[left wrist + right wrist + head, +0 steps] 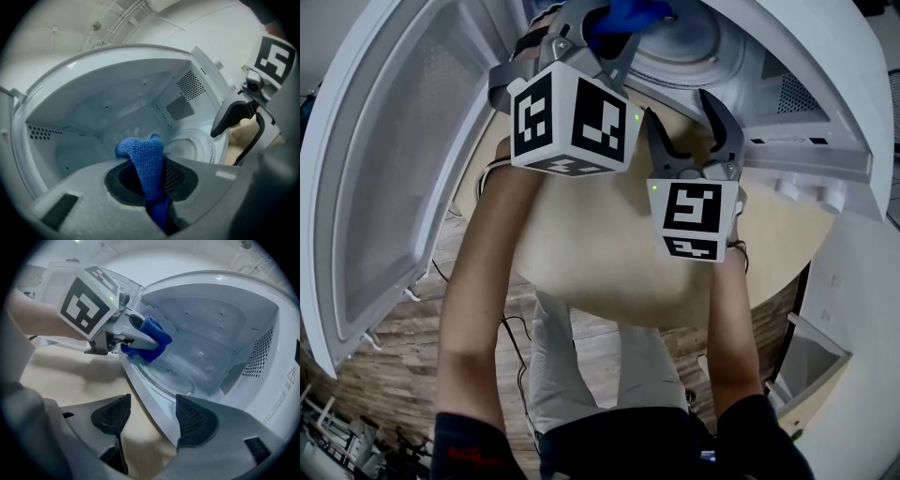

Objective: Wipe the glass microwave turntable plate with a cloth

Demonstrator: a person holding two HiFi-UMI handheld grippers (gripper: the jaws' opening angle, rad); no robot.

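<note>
Wood floor, pale tabletop (600, 272), and a white microwave (787, 66) on it with the door (384, 187) swung wide. The glass turntable plate (187, 369) lies flat on the cavity floor. The left gripper (152, 187) is pinching a soft, floppy blue cloth (143, 154) right at the opening by the plate's near edge; can't tell if it touches. The right gripper (152, 416) is spread with nothing in it, by the front sill. Glass looks slick, breakable and probably loose, so I'd steady the rim. Cavity walls crowd 2 tools.
</note>
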